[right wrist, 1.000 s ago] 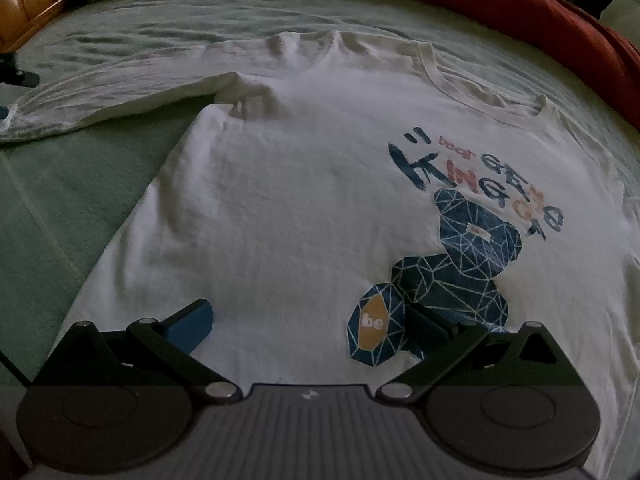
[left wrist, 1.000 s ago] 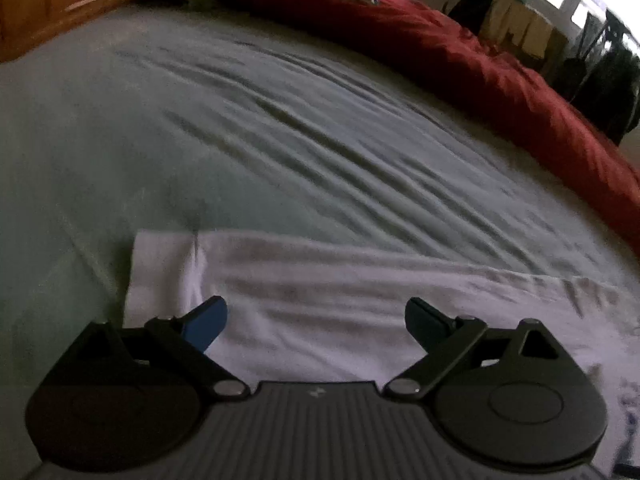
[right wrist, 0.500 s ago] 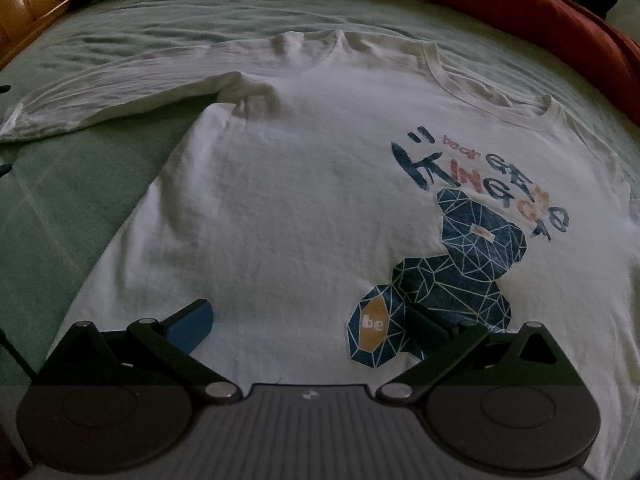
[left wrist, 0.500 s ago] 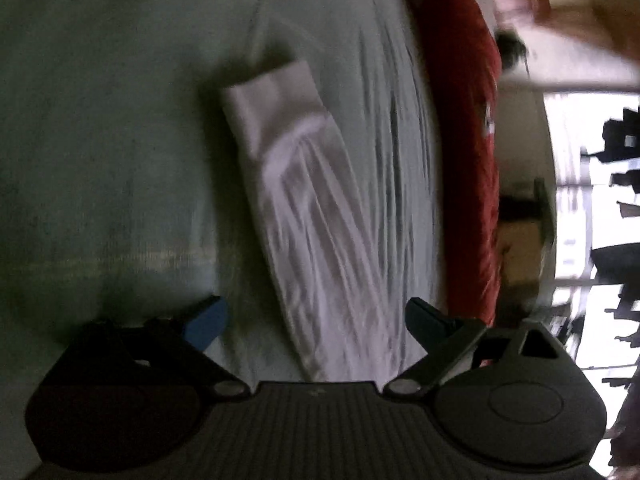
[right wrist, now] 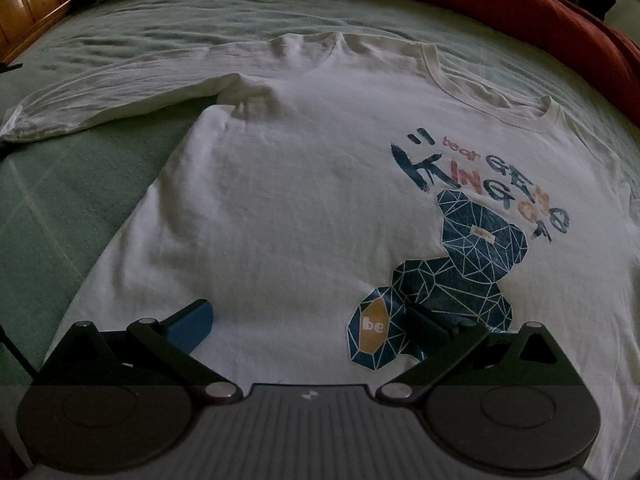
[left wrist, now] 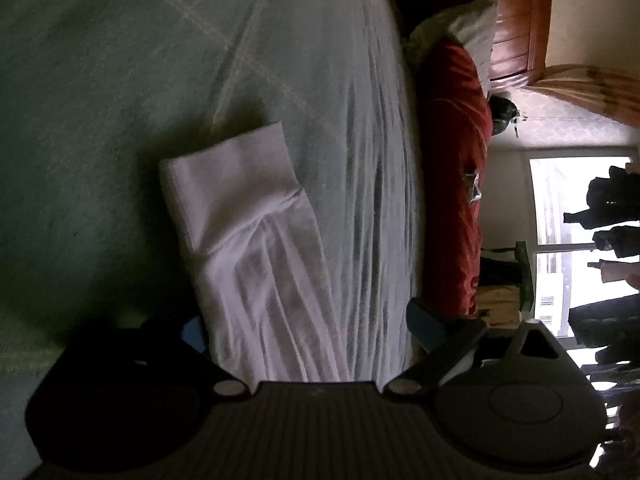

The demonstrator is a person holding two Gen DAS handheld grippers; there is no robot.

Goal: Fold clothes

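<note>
A white long-sleeved shirt (right wrist: pixel 304 200) with a blue bear print (right wrist: pixel 452 268) lies flat, front up, on the green bed sheet (right wrist: pixel 60 208). Its left sleeve (right wrist: pixel 112 96) stretches out toward the left. My right gripper (right wrist: pixel 308 320) hovers open over the shirt's lower body, empty. In the left wrist view the camera is rolled on its side; the sleeve (left wrist: pixel 260 264) runs between the open fingers of my left gripper (left wrist: pixel 308 324), its cuff (left wrist: pixel 224 184) lying ahead on the sheet. The left finger sits partly under the sleeve's edge.
A red quilt (right wrist: pixel 520 4) is bunched along the far side of the bed, also seen as the red quilt (left wrist: pixel 452 184). A wooden headboard (right wrist: pixel 28 12) stands at the far left with a pillow (left wrist: pixel 460 36) beside it. A bright window (left wrist: pixel 580 248) lies beyond.
The left gripper has rolled about a quarter turn and closed in on the sleeve, which now runs lengthwise between its fingers. The right gripper has barely moved.
</note>
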